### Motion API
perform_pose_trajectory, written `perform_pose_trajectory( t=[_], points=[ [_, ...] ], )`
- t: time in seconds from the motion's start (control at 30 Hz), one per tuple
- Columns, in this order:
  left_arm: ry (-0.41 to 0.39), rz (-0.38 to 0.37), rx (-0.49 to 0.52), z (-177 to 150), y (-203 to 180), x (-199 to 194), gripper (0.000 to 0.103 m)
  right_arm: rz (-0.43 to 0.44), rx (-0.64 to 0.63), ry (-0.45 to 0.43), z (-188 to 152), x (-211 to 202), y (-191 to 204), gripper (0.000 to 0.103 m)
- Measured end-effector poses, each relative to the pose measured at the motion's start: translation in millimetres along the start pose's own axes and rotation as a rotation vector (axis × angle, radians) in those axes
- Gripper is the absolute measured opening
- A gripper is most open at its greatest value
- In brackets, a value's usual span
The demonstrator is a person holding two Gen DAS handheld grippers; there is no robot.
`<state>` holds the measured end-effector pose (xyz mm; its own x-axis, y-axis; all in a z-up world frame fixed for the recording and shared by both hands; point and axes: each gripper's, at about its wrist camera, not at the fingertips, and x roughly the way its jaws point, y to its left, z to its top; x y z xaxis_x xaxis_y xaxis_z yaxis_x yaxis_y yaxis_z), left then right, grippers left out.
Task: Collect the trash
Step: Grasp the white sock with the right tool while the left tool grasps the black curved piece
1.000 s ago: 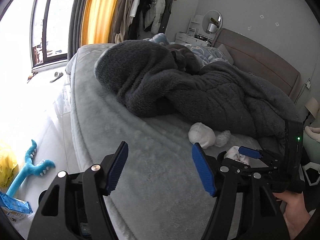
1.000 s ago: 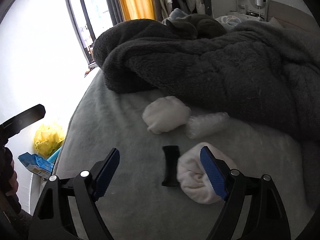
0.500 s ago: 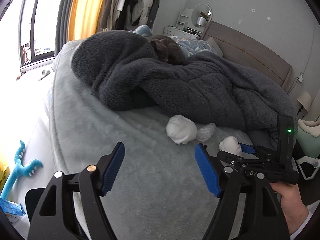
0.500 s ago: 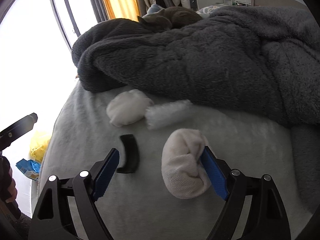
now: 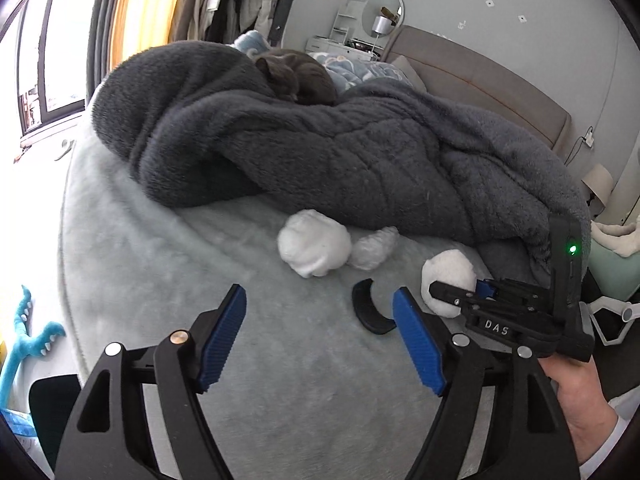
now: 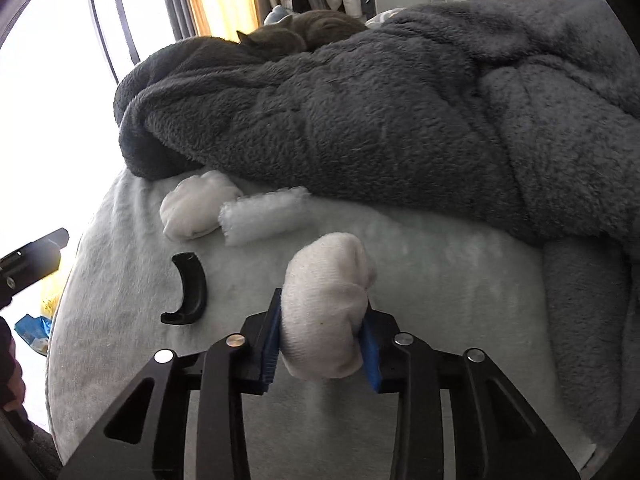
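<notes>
Our right gripper (image 6: 322,344) is clamped on a soft, knitted white sock bundle (image 6: 326,308) on the plush pale-grey bed cover (image 6: 440,272), its long axis running away from us toward the fuzzy dark blanket (image 6: 400,120). Our left gripper (image 5: 320,344) is opening over bare cover, nothing between its ribbed blue pads (image 5: 222,340); a curved black plastic piece (image 5: 370,312) lies just beside it.

The left gripper (image 5: 320,338) hangs above the pale bed cover (image 5: 168,264), jaws opening, nothing between them; ahead lie a black curved piece (image 5: 368,312) and two white bundles (image 5: 314,248); the right gripper (image 5: 460,294) clamps a white wad (image 5: 448,276)
</notes>
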<state>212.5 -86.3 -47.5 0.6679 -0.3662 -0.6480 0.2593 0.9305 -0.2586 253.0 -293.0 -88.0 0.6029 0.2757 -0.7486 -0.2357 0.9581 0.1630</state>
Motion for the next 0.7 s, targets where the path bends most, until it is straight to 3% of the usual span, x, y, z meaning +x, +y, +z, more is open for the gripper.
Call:
perform_pose_trajectory(
  t=[0.5, 0.7],
  points=[
    [0.073, -0.013, 0.029, -17, -38, 50, 0.078, 0.089, 0.060, -0.117, 2, -35, -27, 0.032],
    [0.082, 0.013, 0.013, -21, -45, 69, 0.072, 0.146, 0.065, -0.161, 4, -50, -33, 0.032]
  ],
)
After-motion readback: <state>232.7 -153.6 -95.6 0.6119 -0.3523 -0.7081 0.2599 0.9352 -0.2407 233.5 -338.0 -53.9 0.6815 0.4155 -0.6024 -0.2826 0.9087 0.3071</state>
